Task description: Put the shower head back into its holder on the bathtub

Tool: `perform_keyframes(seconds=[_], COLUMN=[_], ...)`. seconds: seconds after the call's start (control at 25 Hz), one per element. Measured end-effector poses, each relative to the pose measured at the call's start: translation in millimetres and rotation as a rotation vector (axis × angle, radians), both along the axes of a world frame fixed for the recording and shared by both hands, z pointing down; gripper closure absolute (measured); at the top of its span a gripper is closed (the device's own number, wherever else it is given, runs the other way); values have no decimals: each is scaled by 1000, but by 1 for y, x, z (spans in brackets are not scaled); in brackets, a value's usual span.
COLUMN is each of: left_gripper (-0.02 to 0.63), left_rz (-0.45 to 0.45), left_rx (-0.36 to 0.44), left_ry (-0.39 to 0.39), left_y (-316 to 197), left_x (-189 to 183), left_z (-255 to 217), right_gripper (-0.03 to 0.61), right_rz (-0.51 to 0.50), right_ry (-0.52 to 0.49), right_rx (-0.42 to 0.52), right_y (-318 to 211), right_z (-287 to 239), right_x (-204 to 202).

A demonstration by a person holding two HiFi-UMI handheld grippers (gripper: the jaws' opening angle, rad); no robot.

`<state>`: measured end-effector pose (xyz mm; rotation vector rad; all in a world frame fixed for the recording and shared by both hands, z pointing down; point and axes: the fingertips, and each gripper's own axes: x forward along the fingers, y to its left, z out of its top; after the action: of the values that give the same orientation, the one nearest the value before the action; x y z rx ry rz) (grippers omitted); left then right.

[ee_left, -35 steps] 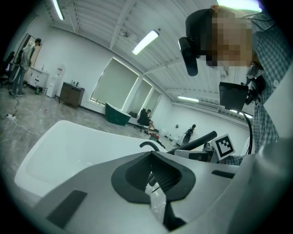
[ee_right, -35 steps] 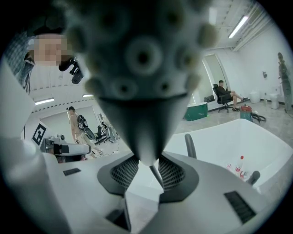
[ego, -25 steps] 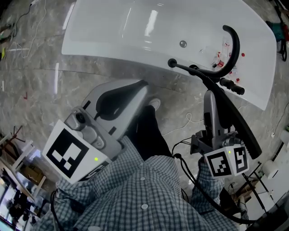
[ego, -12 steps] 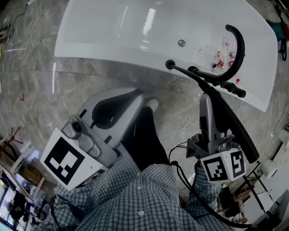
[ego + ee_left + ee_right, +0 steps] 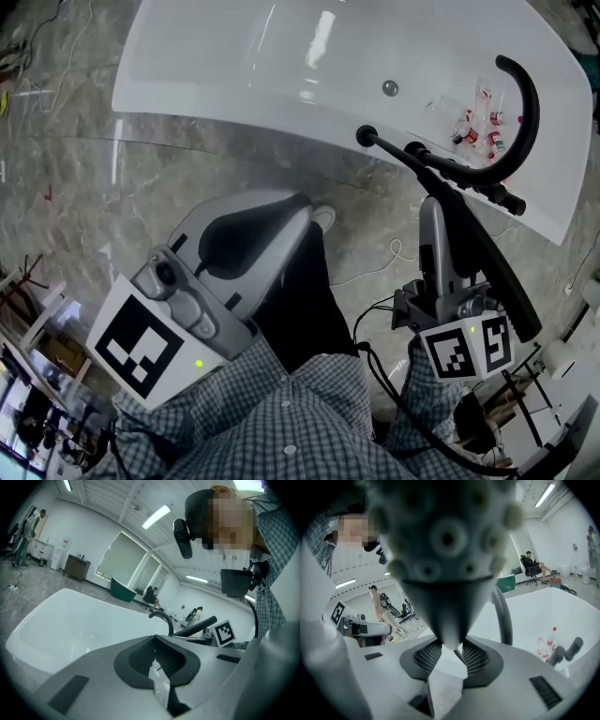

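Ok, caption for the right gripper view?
Right gripper jaws clamp the shower head, nozzle face filling the frame, white bathtub and curved spout beyond.

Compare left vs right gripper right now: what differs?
The right gripper is clamped on the shower head; the left gripper holds nothing. The right gripper's jaws stand apart around it; the left gripper's jaws meet at the tips. In the head view, the right gripper points at the faucet end of the bathtub, the left gripper at its bare middle. Both aim toward the tub.

I count one white bathtub [image 5: 234,56], one black shower head [image 5: 445,550], one curved black tap [image 5: 527,117], and two grippers: left gripper [image 5: 302,202] and right gripper [image 5: 431,210]. Some small bottles [image 5: 480,127] too, but I cannot count them.
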<state>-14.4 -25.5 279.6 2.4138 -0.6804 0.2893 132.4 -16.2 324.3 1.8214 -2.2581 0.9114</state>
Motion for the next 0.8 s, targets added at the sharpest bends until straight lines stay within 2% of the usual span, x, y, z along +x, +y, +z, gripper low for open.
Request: perform_keyframes(seconds=[0.4,0.68,0.8], left_gripper=[604,604,604], left_rz=[-25,-19,-19], left_rx=[-40,-49,-55], left_ry=[-10,-6,-5], left_y=[0,2,2], left_x=[-6,0,-1], left_z=[31,36,38], right_gripper=[451,451,451], right_rz=[-43,-110,-97], right_ry=[38,154,129], right_rx=[-33,-43,-40], right_y=[-11,-21,-23], right_z=[40,55,60], right_x=[-1,-5,-6])
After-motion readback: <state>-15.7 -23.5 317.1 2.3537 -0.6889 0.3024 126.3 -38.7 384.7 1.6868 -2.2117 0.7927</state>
